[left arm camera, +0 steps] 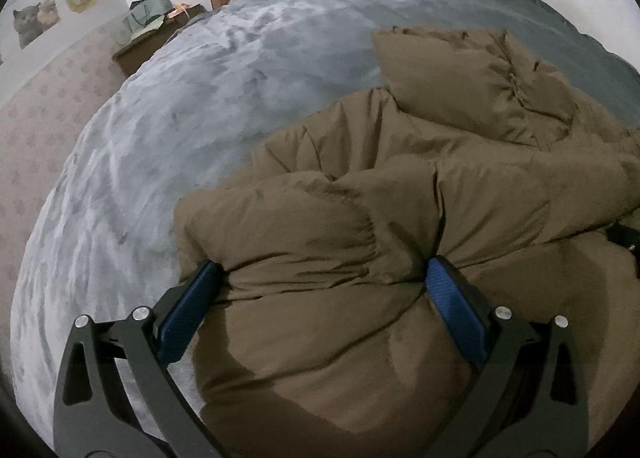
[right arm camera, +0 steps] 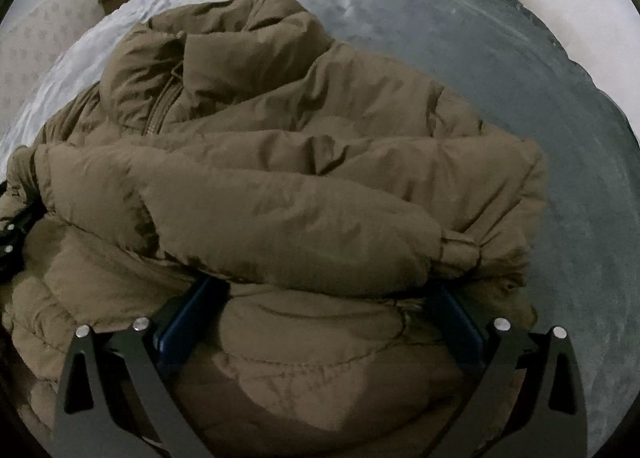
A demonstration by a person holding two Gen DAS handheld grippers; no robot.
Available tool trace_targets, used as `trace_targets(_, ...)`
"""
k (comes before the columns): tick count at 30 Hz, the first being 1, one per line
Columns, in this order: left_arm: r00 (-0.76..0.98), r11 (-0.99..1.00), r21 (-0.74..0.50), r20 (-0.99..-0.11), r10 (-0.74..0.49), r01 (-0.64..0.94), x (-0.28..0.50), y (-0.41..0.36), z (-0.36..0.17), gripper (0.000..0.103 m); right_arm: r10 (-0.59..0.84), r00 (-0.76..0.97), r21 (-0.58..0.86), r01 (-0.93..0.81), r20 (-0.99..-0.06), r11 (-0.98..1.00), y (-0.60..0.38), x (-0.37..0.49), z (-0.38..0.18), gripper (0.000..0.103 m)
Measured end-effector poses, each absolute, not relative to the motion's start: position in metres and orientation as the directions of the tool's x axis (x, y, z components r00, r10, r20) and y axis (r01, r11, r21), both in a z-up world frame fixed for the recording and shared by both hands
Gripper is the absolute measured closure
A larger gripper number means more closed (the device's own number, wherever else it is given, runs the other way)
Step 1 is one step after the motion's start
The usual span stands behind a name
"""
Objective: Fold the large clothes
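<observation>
- A brown puffer jacket (right arm camera: 280, 186) lies bunched on the grey bed (left arm camera: 168, 106), sleeve folded across its body.
- Left gripper (left arm camera: 324, 282) spread wide, both pads dug into the jacket's padded edge.
- Right gripper (right arm camera: 324, 298) at full spread, jacket bulging between its pads, tips tucked under the sleeve.

A puffy olive-brown quilted jacket (right arm camera: 280, 186) lies crumpled on the grey bedspread, sleeve folded across its front.

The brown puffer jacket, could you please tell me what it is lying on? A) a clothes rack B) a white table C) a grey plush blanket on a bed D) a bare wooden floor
C: the brown puffer jacket rests on the grey plush blanket spread over the bed.
</observation>
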State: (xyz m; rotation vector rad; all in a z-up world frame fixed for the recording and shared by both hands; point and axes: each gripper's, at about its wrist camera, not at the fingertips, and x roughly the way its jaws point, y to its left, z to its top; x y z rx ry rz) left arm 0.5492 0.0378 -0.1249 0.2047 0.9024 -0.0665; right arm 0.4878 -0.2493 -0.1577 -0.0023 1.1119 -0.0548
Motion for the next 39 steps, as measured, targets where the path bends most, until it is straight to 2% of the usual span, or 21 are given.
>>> trace_targets(3,0.678,0.983,0.028,-0.728,-0.105,0.182,0.526,0.051,-0.099,0.003,-0.017,0.458,-0.004,0.029,-0.889,1.000,-0.255,0.481,-0.147,0.002)
trace_targets(5,0.714,0.981,0.001,-0.686,-0.140,0.194,0.504,0.061,-0.081,0.003,0.029,0.491,0.046,0.022,-0.871,0.999,-0.261,0.463,-0.130,0.002)
trace_targets(6,0.741,0.982,0.014,-0.658,-0.133,0.189,0.486,0.068,-0.068,0.003,0.061,0.519,0.079,0.014,-0.853,0.997,-0.265,0.447,-0.119,0.002)
trace_targets(9,0.788,0.964,0.199,-0.616,-0.017,0.177,0.436,0.076,-0.045,0.003,0.077,0.556,0.076,-0.024,-0.828,0.997,-0.272,0.399,-0.096,0.002)
trace_targets(11,0.805,0.952,0.253,-0.593,0.011,0.174,0.404,0.086,-0.027,0.003,0.085,0.596,0.077,-0.039,-0.798,0.996,-0.283,0.360,-0.075,0.002)
trace_targets(16,0.827,0.982,0.143,-0.561,-0.019,0.120,0.306,0.131,0.002,0.003,0.059,0.684,0.064,-0.019,-0.727,0.998,-0.305,0.256,-0.039,0.002)
trace_targets(19,0.813,0.993,0.103,-0.582,0.013,0.058,0.259,0.148,-0.009,0.003,0.014,0.697,0.047,0.028,-0.717,0.998,-0.314,0.200,-0.033,0.002)
trace_targets(22,0.765,0.997,0.076,-0.641,0.063,-0.019,0.226,0.155,-0.031,0.003,0.040,0.693,0.095,0.042,-0.720,0.995,-0.312,0.160,-0.032,0.002)
trace_targets(27,0.720,0.999,-0.006,-0.694,0.019,-0.032,0.176,0.154,-0.059,0.003,0.027,0.710,0.062,0.024,-0.704,0.998,-0.301,0.115,-0.032,0.002)
trace_targets(34,0.712,0.988,0.142,-0.700,0.056,0.063,0.152,0.129,-0.073,0.003,-0.022,0.680,0.059,0.095,-0.733,0.994,-0.321,0.111,-0.044,0.002)
trace_targets(39,0.694,0.996,0.063,-0.720,0.003,0.062,0.161,0.127,-0.069,0.003,-0.037,0.671,0.114,0.180,-0.741,0.977,-0.343,0.106,-0.051,0.002)
